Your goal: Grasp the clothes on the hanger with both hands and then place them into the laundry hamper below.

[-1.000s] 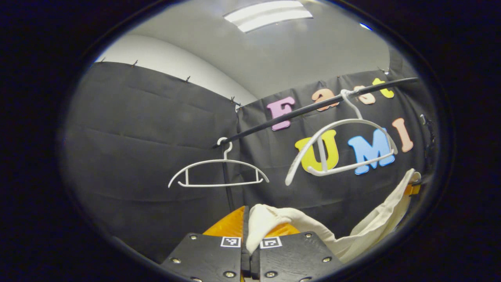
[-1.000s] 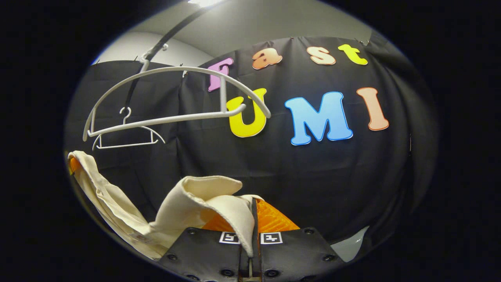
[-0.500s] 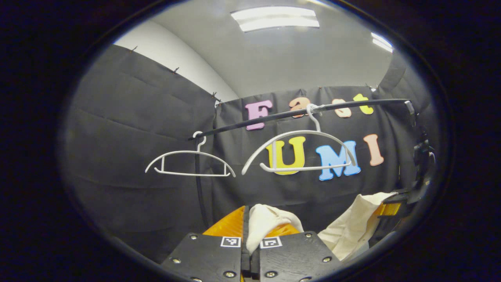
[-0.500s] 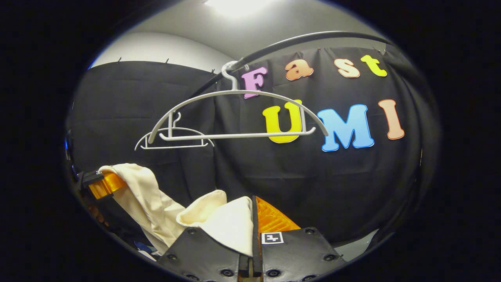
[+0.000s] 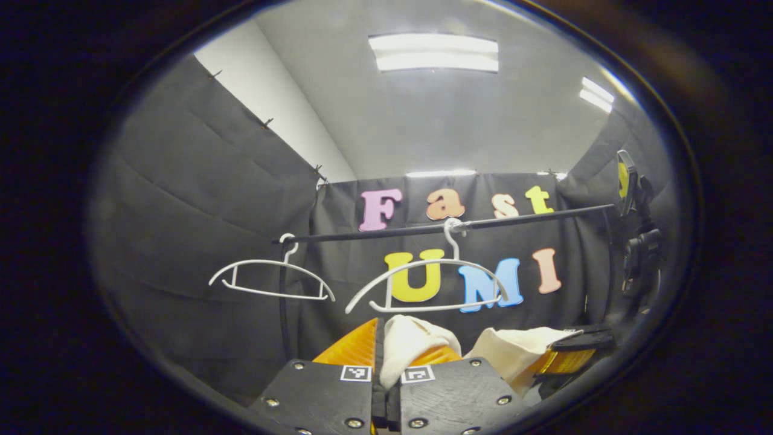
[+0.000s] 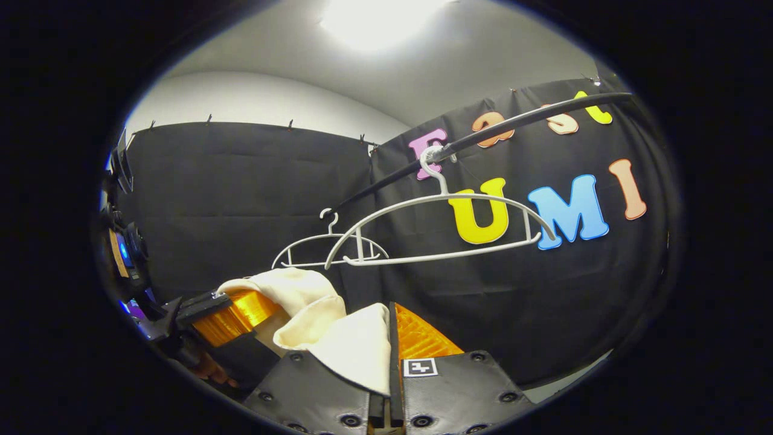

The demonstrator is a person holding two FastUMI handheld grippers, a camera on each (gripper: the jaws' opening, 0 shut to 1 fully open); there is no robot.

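A cream garment (image 5: 410, 341) is bunched between my two grippers, off the hangers. My left gripper (image 5: 381, 344) is shut on one end of it, the cloth pinched between its orange fingers. My right gripper (image 6: 391, 329) is shut on the other end of the garment (image 6: 353, 344). In the right gripper view the left gripper (image 6: 232, 311) sits close by at lower left with cloth draped over it. In the left gripper view the right gripper (image 5: 567, 356) is at lower right under cloth. Two bare white hangers (image 5: 426, 284) (image 5: 269, 281) hang on the black rail (image 5: 447, 226) above and beyond.
The black cloth wall stands behind the rail (image 6: 483, 136), where the near hanger (image 6: 435, 232) and far hanger (image 6: 329, 251) hang. A device on a stand (image 5: 634, 248) rises at the right. A hand (image 6: 211, 371) holds the left gripper.
Both grippers have drawn back and down from the rail with the garment, so the hangers look smaller. The grippers have come closer together and the cloth between them has bunched up.
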